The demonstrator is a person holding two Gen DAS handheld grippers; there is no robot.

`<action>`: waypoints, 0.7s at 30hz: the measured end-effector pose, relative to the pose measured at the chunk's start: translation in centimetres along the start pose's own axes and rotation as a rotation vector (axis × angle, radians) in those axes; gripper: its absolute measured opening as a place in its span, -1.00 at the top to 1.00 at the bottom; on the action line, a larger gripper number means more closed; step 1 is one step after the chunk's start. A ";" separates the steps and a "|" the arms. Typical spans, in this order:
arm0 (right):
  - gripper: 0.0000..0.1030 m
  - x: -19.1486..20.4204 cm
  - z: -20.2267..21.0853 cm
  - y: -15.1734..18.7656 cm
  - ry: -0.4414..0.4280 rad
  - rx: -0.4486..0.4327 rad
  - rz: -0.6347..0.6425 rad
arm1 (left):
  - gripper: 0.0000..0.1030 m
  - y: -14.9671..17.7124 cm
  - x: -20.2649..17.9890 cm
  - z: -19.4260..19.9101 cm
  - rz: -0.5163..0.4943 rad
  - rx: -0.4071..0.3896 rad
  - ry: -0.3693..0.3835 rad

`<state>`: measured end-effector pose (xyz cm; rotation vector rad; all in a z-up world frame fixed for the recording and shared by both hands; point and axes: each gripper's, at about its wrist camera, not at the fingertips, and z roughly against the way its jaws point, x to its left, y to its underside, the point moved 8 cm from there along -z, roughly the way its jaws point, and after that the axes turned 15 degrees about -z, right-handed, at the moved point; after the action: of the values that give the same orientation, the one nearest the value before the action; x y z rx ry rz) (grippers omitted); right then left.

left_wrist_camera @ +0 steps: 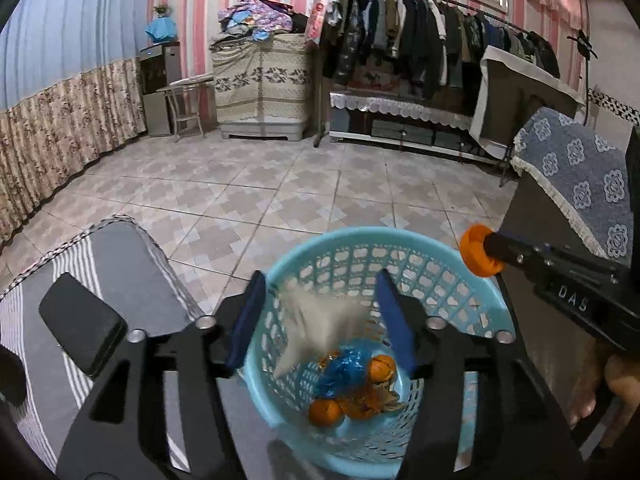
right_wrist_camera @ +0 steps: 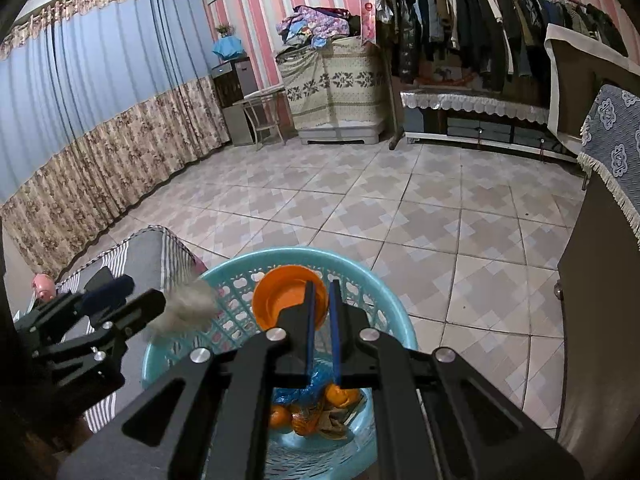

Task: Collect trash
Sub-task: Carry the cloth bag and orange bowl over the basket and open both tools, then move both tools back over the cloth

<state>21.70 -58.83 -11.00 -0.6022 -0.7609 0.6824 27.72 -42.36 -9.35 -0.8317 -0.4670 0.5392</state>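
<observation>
A light blue plastic basket (left_wrist_camera: pixel 452 268) (right_wrist_camera: pixel 372 284) stands below both grippers. It holds orange peels (left_wrist_camera: pixel 326 411), a crumpled blue wrapper (left_wrist_camera: pixel 340 368) and other scraps. My left gripper (left_wrist_camera: pixel 320 320) is open above the basket. A blurred white tissue (left_wrist_camera: pixel 316 320) (right_wrist_camera: pixel 188 308) is in the air between its fingers, over the basket. My right gripper (right_wrist_camera: pixel 322 304) is shut on the rim of an orange plastic lid (right_wrist_camera: pixel 280 300) (left_wrist_camera: pixel 476 250) and holds it over the basket's far right rim.
A grey striped cushion (left_wrist_camera: pixel 128 280) with a black phone (left_wrist_camera: pixel 82 330) lies to the left. A dark cabinet under a blue lace cloth (left_wrist_camera: pixel 576 176) stands to the right. Tiled floor (left_wrist_camera: pixel 280 184) stretches ahead to a clothes rack (left_wrist_camera: pixel 432 40).
</observation>
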 end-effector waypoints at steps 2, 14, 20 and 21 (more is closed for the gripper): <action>0.87 0.1 -0.1 0.1 -0.005 0.003 0.000 | -0.40 0.0 0.7 0.4 0.015 -0.009 -0.026; 0.87 2.6 -2.1 2.5 -0.006 0.051 0.058 | -0.85 0.9 5.9 4.9 0.085 -0.038 -0.156; 0.77 2.6 -2.7 3.0 0.000 0.082 0.038 | -0.89 1.9 7.3 6.7 0.091 -0.045 -0.203; 0.44 2.5 -2.9 3.1 -0.001 0.091 0.033 | -0.89 2.1 7.6 7.0 0.099 -0.045 -0.208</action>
<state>24.28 -55.70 -13.83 -0.5324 -0.7182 0.7435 28.97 -32.57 -5.52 -0.8486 -0.6326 0.7133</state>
